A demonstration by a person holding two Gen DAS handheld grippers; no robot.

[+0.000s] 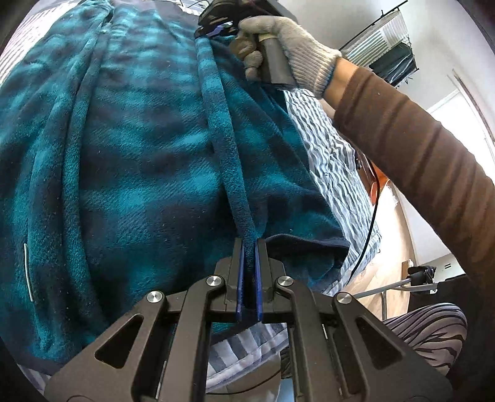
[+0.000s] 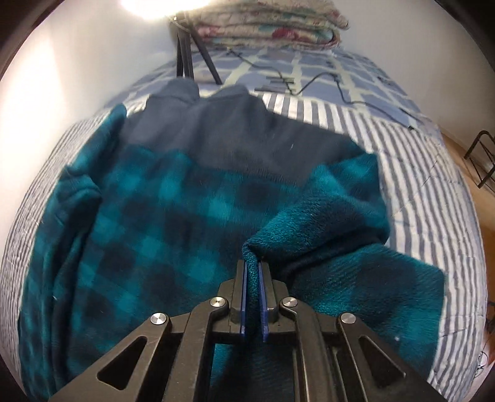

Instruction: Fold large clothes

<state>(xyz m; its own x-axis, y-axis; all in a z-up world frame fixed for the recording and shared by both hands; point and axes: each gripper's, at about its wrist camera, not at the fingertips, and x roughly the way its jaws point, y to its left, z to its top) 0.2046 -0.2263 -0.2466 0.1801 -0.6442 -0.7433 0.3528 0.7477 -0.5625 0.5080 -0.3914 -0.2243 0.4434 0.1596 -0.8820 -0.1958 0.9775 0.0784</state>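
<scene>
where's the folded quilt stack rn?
Right wrist view, top centre: the folded quilt stack sits at the bed's far end, beyond the teal plaid garment, by tripod legs.

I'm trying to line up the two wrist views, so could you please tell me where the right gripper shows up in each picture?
Left wrist view: the right gripper is at the top centre, held by a gloved hand, pinching the far end of the teal plaid garment.
Right wrist view: the right gripper fills the bottom centre, shut on a fold of that garment.
Shared landmark: the striped bedcover under the garment.
</scene>
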